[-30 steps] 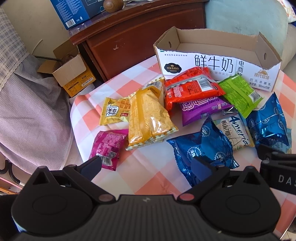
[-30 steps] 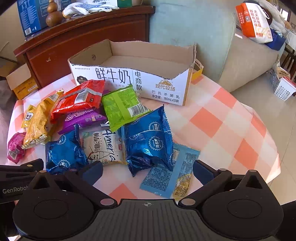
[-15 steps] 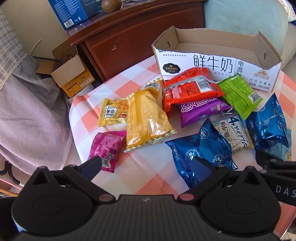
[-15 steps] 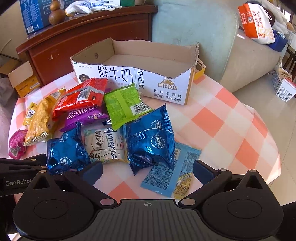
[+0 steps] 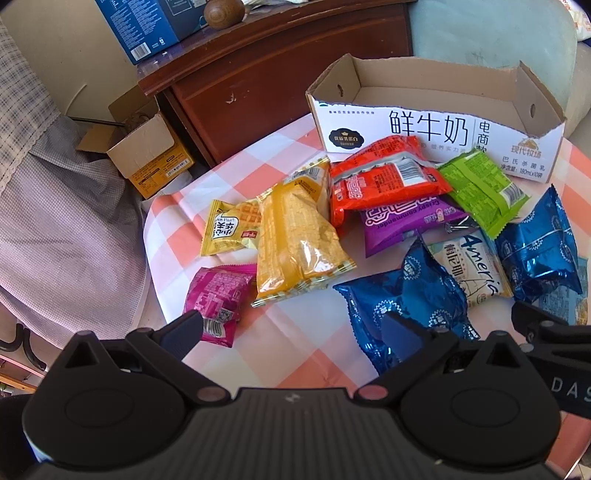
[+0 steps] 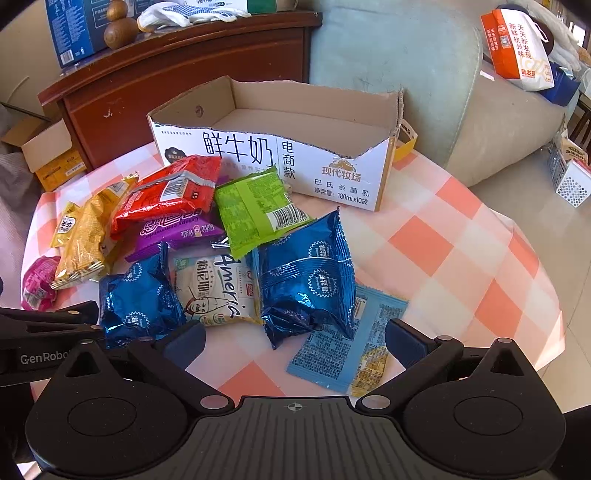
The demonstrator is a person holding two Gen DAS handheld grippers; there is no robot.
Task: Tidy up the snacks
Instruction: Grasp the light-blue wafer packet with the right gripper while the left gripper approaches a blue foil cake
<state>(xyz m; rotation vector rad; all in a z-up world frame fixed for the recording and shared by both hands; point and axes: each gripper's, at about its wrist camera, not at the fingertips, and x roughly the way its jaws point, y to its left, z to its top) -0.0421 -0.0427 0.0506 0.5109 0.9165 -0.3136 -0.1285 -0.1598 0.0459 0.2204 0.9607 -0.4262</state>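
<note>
Several snack packets lie on a checked tablecloth [image 6: 461,251] in front of an empty cut-open milk carton box [image 5: 436,125], also in the right wrist view [image 6: 273,155]. Among them are a yellow corn packet [image 5: 299,247], a magenta packet [image 5: 216,299], a red packet [image 5: 384,177], a green packet [image 6: 255,210], blue foil packets [image 5: 410,306] [image 6: 306,277] and a flat light-blue packet [image 6: 347,350]. My left gripper [image 5: 291,326] is open and empty above the near edge. My right gripper [image 6: 295,338] is open and empty over the light-blue packet.
A dark wooden cabinet [image 5: 280,74] stands behind the table with a blue box [image 5: 155,26] on top. An open cardboard box [image 5: 144,151] sits on the floor at left. A pale green sofa [image 6: 391,51] is behind the carton. A white basket [image 6: 570,181] sits at right.
Both grippers have shifted slightly, so the view has drifted a little. Nothing on the table has moved. Both grippers stay open.
</note>
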